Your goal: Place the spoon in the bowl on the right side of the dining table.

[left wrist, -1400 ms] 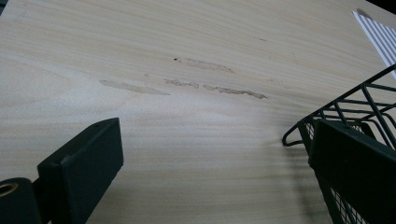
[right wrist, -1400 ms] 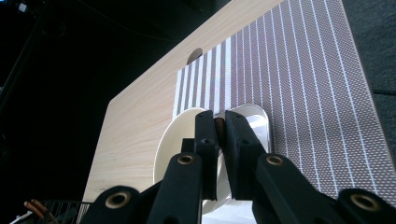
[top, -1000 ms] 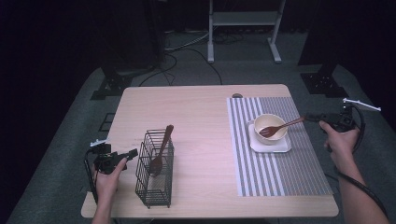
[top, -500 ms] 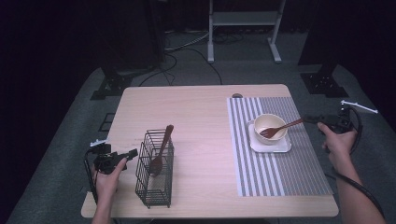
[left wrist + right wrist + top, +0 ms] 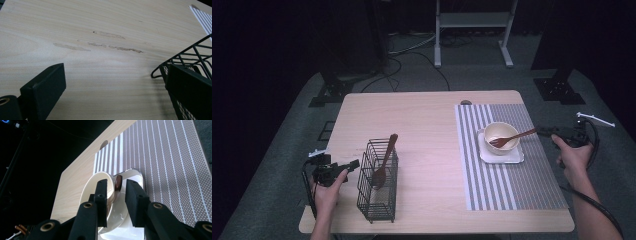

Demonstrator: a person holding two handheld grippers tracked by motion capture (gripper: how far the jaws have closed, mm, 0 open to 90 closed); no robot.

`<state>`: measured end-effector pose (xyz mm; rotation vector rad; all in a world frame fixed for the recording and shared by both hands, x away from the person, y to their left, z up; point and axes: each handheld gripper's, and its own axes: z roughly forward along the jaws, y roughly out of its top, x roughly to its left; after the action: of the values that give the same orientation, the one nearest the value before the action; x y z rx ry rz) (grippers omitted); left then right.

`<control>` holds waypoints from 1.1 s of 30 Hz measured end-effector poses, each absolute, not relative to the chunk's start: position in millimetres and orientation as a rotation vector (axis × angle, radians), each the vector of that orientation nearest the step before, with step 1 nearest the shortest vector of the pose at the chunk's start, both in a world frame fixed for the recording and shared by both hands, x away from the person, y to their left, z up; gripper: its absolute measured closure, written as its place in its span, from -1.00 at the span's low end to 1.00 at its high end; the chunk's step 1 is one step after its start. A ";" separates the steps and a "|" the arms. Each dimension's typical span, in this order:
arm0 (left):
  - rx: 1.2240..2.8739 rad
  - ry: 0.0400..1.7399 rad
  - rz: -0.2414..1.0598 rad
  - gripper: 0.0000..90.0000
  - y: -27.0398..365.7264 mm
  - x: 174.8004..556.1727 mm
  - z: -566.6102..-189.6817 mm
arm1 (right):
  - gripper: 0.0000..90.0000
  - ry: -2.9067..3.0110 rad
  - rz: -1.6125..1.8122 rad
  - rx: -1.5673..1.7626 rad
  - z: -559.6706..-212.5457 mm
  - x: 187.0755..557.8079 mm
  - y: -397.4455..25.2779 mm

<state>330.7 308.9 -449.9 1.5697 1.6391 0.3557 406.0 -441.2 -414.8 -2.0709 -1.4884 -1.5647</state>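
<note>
Straddling the wooden fork's [image 5: 513, 138] handle with jaws parted, the right tongs [image 5: 544, 131] may tip the bowl [image 5: 501, 135] if closed off-centre; left tongs [image 5: 352, 164] idle open.

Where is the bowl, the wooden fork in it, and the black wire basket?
bowl [image 5: 499, 131], high view, on its cream rim.
wooden fork [image 5: 518, 135], high view, on its handle.
black wire basket [image 5: 377, 200], high view, on its front wall.

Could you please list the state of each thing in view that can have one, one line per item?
Left gripper: open, beside the wire basket.
Right gripper: open, jaws either side of the fork handle, not closed on it.
Wooden fork: leaning in the bowl.
Bowl: upright on the white plate.
Wooden spoon: standing tilted in the wire basket.
</note>
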 end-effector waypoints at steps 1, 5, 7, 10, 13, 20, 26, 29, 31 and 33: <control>1.570 1.639 0.356 -0.96 308.8 330.7 -449.8 | 0.55 -1.487 -1.565 -2.068 -415.1 405.6 -441.2; 1.565 1.640 0.359 -0.95 309.3 330.4 -449.7 | 0.52 -1.492 -1.559 -2.061 -417.2 403.1 -441.2; 1.567 1.640 0.358 -0.95 309.2 330.4 -449.7 | 0.52 -1.494 -1.558 -2.054 -418.2 401.3 -441.4; 1.570 1.638 0.359 -0.95 308.3 330.4 -449.8 | 0.52 -1.493 -1.559 -2.047 -419.3 398.4 -441.4; 1.572 1.638 0.359 -0.96 307.5 330.5 -449.4 | 0.50 -1.497 -1.562 -2.034 -420.2 395.0 -440.6; 1.577 1.633 0.361 -0.95 307.8 329.0 -449.1 | 0.49 -1.508 -1.568 -2.015 -419.2 387.9 -438.8; 1.577 1.634 0.359 -0.95 308.5 328.5 -448.9 | 0.48 -1.524 -1.572 -1.989 -416.5 383.6 -434.7; 1.576 1.634 0.361 -0.96 308.6 328.4 -448.8 | 0.47 -1.531 -1.571 -1.977 -417.0 380.8 -432.7; 1.574 1.634 0.362 -0.95 308.6 328.4 -448.7 | 0.46 -1.536 -1.570 -1.974 -417.7 378.7 -431.9; 1.576 1.633 0.362 -0.96 308.4 328.4 -448.8 | 0.46 -1.534 -1.573 -1.971 -418.2 377.8 -431.5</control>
<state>328.4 308.4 -448.8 1.5757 1.6332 0.3621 377.8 -431.5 -418.2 -1.9708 -1.5341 -1.5726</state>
